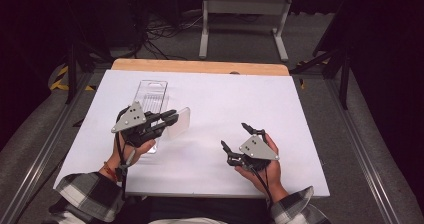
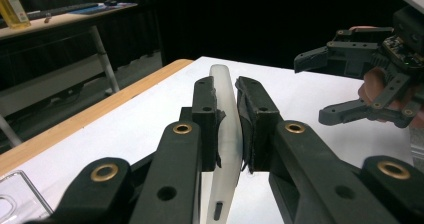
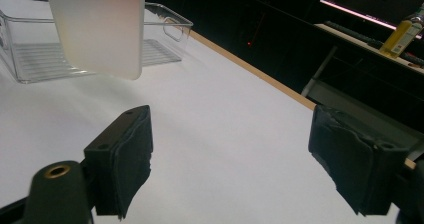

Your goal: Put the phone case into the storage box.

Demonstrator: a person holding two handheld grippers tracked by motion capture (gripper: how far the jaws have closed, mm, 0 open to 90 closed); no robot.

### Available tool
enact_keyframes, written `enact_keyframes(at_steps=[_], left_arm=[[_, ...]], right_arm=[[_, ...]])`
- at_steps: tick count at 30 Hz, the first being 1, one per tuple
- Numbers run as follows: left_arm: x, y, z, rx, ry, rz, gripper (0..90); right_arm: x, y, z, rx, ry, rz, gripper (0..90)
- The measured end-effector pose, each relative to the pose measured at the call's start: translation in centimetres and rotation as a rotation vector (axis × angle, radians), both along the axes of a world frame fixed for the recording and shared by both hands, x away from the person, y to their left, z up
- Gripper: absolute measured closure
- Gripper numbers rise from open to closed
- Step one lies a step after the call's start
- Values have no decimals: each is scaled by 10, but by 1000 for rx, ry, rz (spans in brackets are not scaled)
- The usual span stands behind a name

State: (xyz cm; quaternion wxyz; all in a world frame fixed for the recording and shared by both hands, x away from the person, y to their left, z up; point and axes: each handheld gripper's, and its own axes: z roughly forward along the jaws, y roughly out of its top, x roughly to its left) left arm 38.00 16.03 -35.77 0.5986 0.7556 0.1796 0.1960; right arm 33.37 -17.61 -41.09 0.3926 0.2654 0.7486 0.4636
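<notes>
Two grippers over a mostly bare white table (image 1: 210, 99).
Left gripper (image 1: 170, 120) fingers clamp a frosted case (image 1: 181, 121) beside the clear tray (image 1: 150, 91); right gripper (image 1: 234, 135) fingers spread, empty, well apart.

a yellow bottle (image 3: 402, 36) stands on a desk (image 3: 370, 39) past the white table (image 1: 240, 99).

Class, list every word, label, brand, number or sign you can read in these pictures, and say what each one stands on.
None can be read.
Yellow bottle on the far desk: its label is too small and blurred.
Frosted case in the left gripper: no print shows.
Clear tray: no print shows.
</notes>
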Motion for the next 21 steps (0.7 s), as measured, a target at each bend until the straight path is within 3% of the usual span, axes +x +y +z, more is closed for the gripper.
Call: enact_keyframes(at_steps=[2, 21], left_arm=[[-2, 1, 3, 3, -21, -4, 796], [-5, 24, 20, -34, -59, 33, 797]], right_arm=[[0, 0, 0, 0, 0, -1, 186], [1, -1, 1, 8, -4, -2, 187]])
